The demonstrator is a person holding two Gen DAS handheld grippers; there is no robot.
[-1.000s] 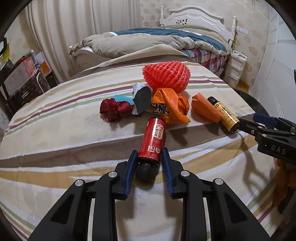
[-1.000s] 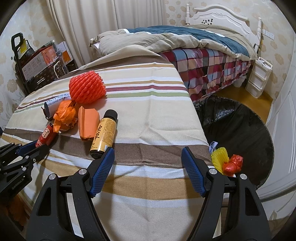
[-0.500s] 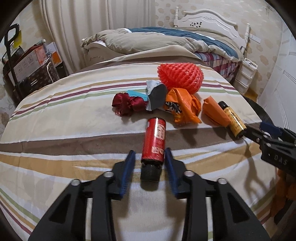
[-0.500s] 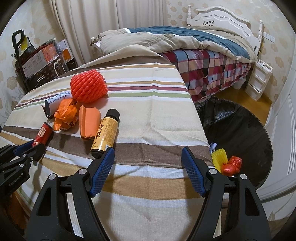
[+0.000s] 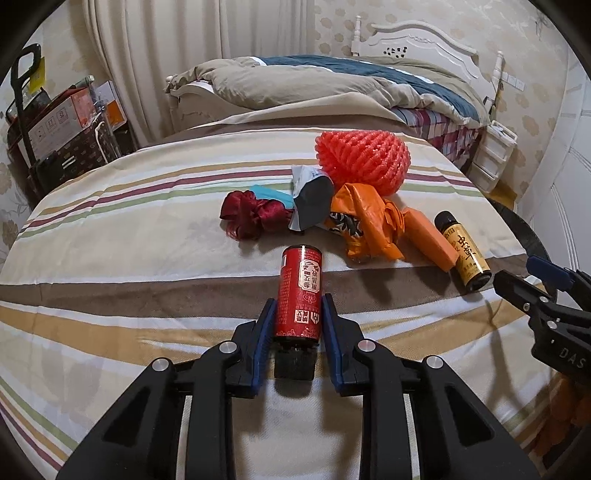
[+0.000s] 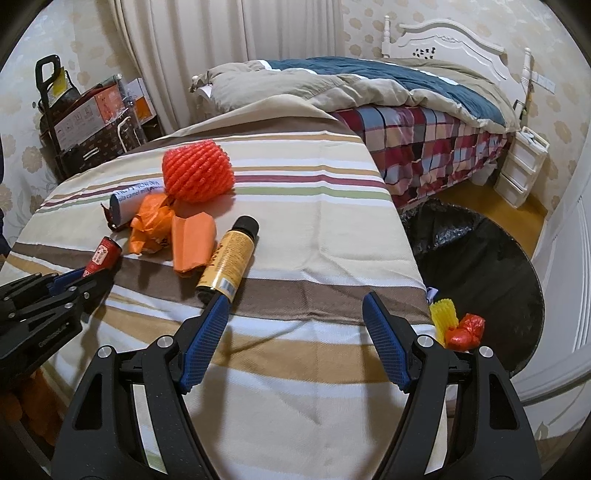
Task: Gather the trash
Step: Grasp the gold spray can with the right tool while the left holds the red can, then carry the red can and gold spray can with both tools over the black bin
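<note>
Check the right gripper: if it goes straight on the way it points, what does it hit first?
Most likely the striped cloth itself. The right gripper is open and empty, angled down at bare fabric. The yellow bottle lies just off its left fingertip, probably outside the line, though depth is hard to judge here.

A striped cloth (image 6: 317, 206) in cream, brown, tan, green and dark red covers the surface that carries everything. Behind its far edge stands a bed (image 6: 424, 122) with a white carved headboard (image 6: 454, 40), a beige and dark blue duvet (image 5: 306, 85) and a checked sheet (image 6: 436, 144) hanging on its side. A small white drawer unit (image 6: 522, 166) stands on the wooden floor (image 6: 491, 206) beside the bed. White curtains (image 5: 177, 55) hang behind the far left corner. Near them a trolley with a black handle (image 5: 22, 107) carries cardboard boxes (image 5: 62, 114). The wallpaper (image 6: 358, 22) has a pale flower pattern.
</note>
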